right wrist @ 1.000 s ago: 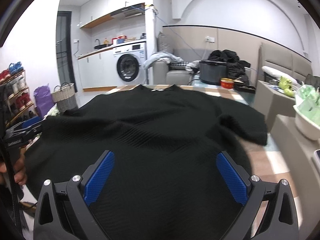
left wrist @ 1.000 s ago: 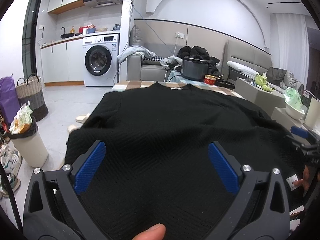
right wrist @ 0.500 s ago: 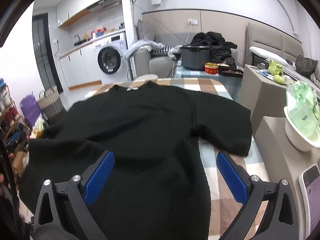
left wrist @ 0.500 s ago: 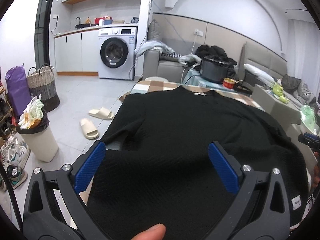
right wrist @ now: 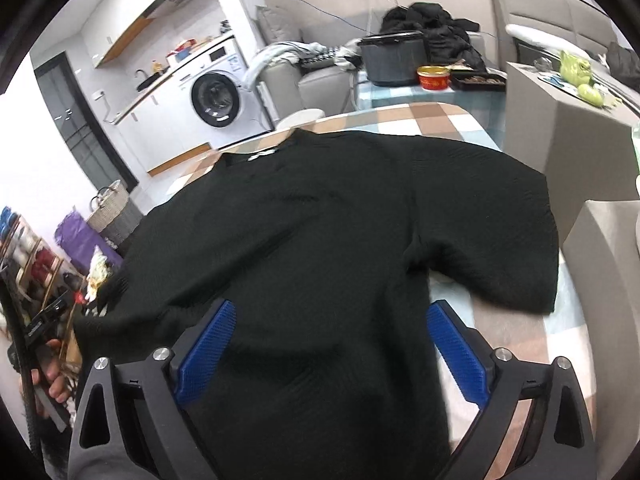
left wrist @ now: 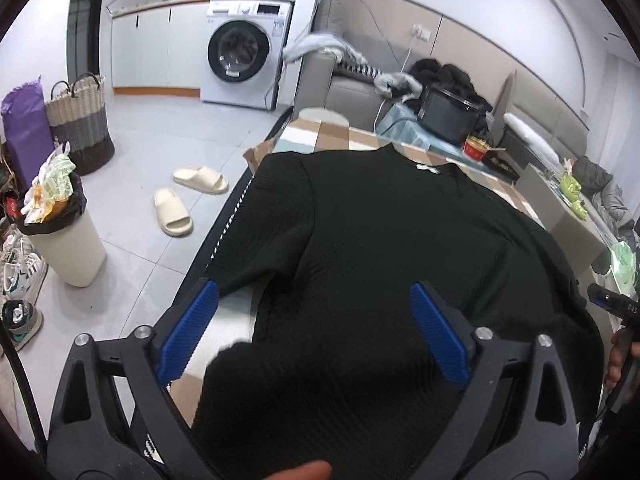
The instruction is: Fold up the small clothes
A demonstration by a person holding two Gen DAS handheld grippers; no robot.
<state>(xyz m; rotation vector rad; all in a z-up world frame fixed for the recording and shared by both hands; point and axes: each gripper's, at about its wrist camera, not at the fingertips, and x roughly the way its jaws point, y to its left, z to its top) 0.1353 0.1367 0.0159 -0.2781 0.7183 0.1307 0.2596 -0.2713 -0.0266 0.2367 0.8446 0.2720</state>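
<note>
A black knit sweater (left wrist: 380, 240) lies spread flat on the checked tablecloth (left wrist: 320, 136), collar at the far end and both sleeves out to the sides. My left gripper (left wrist: 312, 292) hovers over the hem's left part, near the left sleeve. Its jaws are wide and closing, with fabric below the gap and neither pad pressing on it. My right gripper (right wrist: 331, 308) hangs over the sweater (right wrist: 300, 240) beside the right sleeve. Its jaws are also wide and closing, and its pads are clear of the cloth. Each view shows the other gripper and a hand at its edge.
Left of the table on the floor are a white bin (left wrist: 68, 248), two slippers (left wrist: 172, 212) and a woven basket (left wrist: 76, 120). Beyond the table (right wrist: 420, 116) stand a black pot (right wrist: 394, 58) and a red bowl (right wrist: 434, 78). A grey cabinet (right wrist: 560, 112) flanks the right side.
Both views have pulled back and tilted down. The sweater, which filled the frames, now lies flat with sleeves and tablecloth showing. The left gripper has shifted left, the right one right, and both jaws have narrowed slightly.
</note>
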